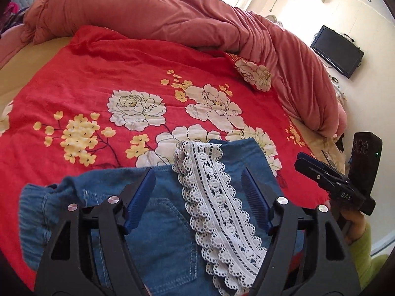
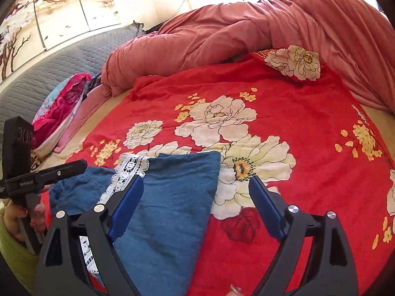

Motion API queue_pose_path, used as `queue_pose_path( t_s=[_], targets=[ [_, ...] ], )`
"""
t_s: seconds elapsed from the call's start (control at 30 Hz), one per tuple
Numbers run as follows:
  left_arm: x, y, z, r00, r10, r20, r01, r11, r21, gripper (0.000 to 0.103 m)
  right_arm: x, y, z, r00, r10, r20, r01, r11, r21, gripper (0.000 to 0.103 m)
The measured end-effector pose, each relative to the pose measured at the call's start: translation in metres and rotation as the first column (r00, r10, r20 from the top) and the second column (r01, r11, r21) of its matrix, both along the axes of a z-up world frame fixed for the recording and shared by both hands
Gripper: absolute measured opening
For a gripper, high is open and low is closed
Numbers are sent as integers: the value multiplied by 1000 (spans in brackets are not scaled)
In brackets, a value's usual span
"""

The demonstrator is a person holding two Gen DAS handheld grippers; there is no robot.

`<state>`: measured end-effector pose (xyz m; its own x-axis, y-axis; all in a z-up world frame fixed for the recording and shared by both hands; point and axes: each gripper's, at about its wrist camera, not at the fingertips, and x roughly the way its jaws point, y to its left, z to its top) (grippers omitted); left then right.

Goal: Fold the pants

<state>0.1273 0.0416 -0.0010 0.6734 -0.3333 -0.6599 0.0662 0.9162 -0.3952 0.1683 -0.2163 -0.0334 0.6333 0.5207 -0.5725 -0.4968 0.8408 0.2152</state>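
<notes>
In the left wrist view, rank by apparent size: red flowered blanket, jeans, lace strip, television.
1. Red flowered blanket, largest.
2. Jeans.
3. Lace strip.
4. Television, smallest, though it hangs far off, so only its apparent size counts.

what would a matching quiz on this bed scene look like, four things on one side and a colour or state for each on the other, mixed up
Column one:
1. pants
2. lace trim
3. quilt
4. left tool

Column two:
a. white, lying over the denim
b. open, nothing gripped
c. blue denim, lying on the red floral cover
d. dusty pink, bunched at the far side of the bed

Pairs: 1-c, 2-a, 3-d, 4-b
</notes>
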Motion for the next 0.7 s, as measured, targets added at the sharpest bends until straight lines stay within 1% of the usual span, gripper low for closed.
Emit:
queue_pose_path(
  t_s=[0.03, 0.2, 0.3, 0.33, 0.37, 0.5, 0.7],
  targets=[
    [-7, -1, 0, 1000, 5, 2, -5, 1000, -4, 67, -4, -1, 0, 1000, 3, 1, -3, 1000, 3, 87],
    [-29, -6, -3, 1000, 24, -12, -24, 1000, -2, 70, -16, -4, -2, 1000, 8, -1, -8, 1000, 7, 87],
    [-37, -13, -4, 999, 28, -18, -27, 999, 33, 71, -23, -6, -4, 1000, 8, -9, -8, 1000, 10, 87],
    [-39, -14, -4, 999, 33, -18, -32, 998, 45, 72, -26, -7, -5, 1000, 6, -11, -6, 1000, 11, 94],
    [-41, -16, -4, 999, 36, -18, -35, 998, 58, 73, -29, -8, -6, 1000, -2, -13, 2, 1000, 9, 95],
    [-49, -22, -3, 999, 40, -19, -38, 996, 85, 73, -41, -11, -10, 1000, 2, -17, -2, 1000, 7, 96],
    [-59, -31, -1, 999, 26, -26, -23, 994, 105, 73, -57, -16, -18, 999, 13, -37, -13, 1000, 6, 96]
  ],
)
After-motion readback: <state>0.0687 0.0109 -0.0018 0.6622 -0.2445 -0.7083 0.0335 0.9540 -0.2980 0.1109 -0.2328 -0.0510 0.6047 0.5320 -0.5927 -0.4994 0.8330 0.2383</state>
